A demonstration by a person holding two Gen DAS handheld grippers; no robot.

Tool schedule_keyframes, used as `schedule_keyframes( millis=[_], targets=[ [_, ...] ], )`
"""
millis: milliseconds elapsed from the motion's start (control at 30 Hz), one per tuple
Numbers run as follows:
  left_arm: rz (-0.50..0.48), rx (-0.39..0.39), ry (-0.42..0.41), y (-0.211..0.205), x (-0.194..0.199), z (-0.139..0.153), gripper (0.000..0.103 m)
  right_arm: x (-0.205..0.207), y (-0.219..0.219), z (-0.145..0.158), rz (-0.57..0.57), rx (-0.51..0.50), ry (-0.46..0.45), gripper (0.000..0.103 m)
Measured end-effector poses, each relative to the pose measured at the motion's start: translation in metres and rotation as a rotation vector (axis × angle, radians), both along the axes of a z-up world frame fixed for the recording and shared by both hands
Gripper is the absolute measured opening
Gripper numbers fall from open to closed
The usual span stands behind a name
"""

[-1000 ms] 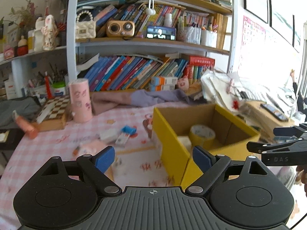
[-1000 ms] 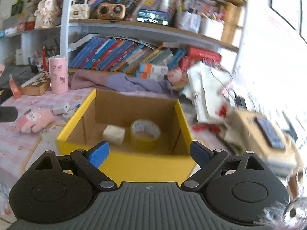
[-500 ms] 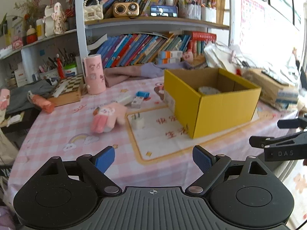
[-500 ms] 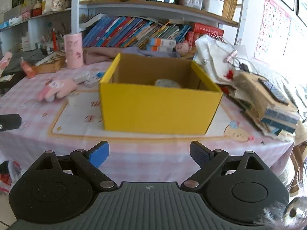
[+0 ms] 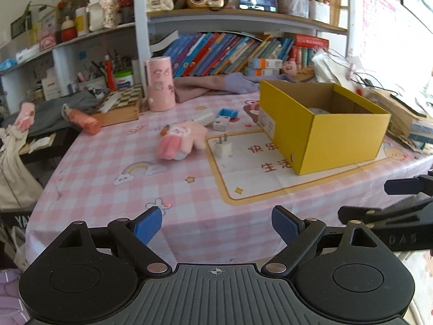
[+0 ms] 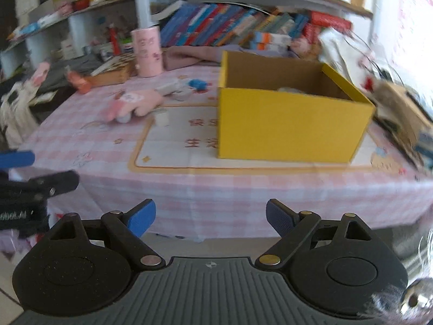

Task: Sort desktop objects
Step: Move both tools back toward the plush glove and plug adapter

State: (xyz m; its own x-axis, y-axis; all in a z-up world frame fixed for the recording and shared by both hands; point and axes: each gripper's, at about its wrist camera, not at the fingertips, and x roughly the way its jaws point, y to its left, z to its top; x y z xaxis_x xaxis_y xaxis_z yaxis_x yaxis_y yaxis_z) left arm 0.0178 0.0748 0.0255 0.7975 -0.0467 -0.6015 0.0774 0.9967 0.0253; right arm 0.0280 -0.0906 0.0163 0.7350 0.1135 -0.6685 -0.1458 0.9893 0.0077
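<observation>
Both tongs stand wide apart and hold nothing: the left tongs (image 5: 216, 224) and the right tongs (image 6: 210, 218) hang off the near edge of the desk (image 5: 113, 189), clear of everything on it. Right tongs' jaws have just been closing a little, with nothing between them.

Yellow box (image 5: 324, 130) sits open-topped at about 1 o'clock from the left tongs, on the white mat with an orange border (image 5: 243, 173). Something pale lies low inside it; what it is cannot be told.

White plug adapter (image 5: 223, 146) stands on the mat's far left corner, at 12 o'clock. Pink plush toy (image 5: 180, 139) lies just beside it, at 11 o'clock. Beyond these, a small white box (image 5: 222, 123) and a blue item (image 5: 228, 113) rest close together.

Further out, at 10 to 11 o'clock: a pink cylinder (image 5: 160, 84) upright, a chessboard box (image 5: 123, 105), an orange-pink tube (image 5: 81, 119) lying flat. Bookshelves (image 5: 230, 48) stand behind the desk.
</observation>
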Motion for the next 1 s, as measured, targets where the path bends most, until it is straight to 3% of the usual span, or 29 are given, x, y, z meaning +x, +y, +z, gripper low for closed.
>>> schedule_keyframes(
  millis=[233, 400, 800, 1000],
  targets=[
    [0.054, 0.013, -0.014, 0.005, -0.001, -0.001, 0.091, -0.001, 0.023, 0.001, 0.102, -0.045, -0.027, 0.088],
    [0.079, 0.023, -0.018, 0.012, -0.004, 0.000, 0.091, 0.001, 0.026, 0.002, 0.108, -0.041, -0.036, 0.087],
    [0.108, -0.021, 0.019, 0.024, -0.001, -0.006, 0.091, 0.004, 0.039, -0.001, 0.174, -0.068, -0.001, 0.070],
    [0.117, -0.034, 0.032, 0.026, 0.005, -0.010, 0.091, 0.012, 0.039, -0.004, 0.173, -0.067, 0.023, 0.067]
  ],
)
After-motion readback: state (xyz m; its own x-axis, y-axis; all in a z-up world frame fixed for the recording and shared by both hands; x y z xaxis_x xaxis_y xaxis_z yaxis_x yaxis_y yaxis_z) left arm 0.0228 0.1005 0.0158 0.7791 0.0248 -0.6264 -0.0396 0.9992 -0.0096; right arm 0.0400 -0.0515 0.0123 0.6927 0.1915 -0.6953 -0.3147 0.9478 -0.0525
